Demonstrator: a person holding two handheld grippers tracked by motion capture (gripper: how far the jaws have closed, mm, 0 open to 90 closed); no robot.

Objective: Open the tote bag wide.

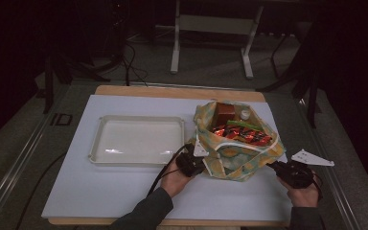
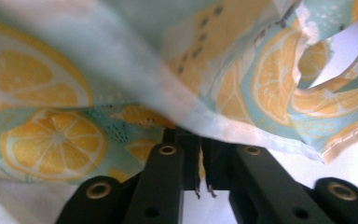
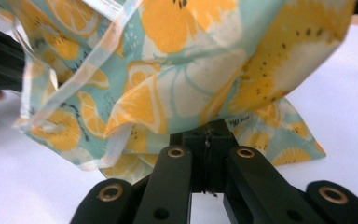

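A lemon-print fabric bag (image 1: 239,153) stands open on the white board at the right. Inside it lie red snack packets (image 1: 242,134), a brown box (image 1: 225,114), a green item (image 1: 243,125) and a white cap (image 1: 245,114). My left gripper (image 1: 196,162) is shut on the bag's rim at its near left corner; the left gripper view shows the lemon-print cloth (image 2: 168,84) pinched between the jaws (image 2: 200,154). My right gripper (image 1: 275,167) is shut on the bag's near right corner, the cloth (image 3: 191,70) held in its jaws (image 3: 208,135).
A white tray (image 1: 139,140) with nothing in it lies left of the bag on the white board (image 1: 124,191). The board rests on a wooden tabletop (image 1: 172,91). Table legs and cables stand on the dark floor beyond.
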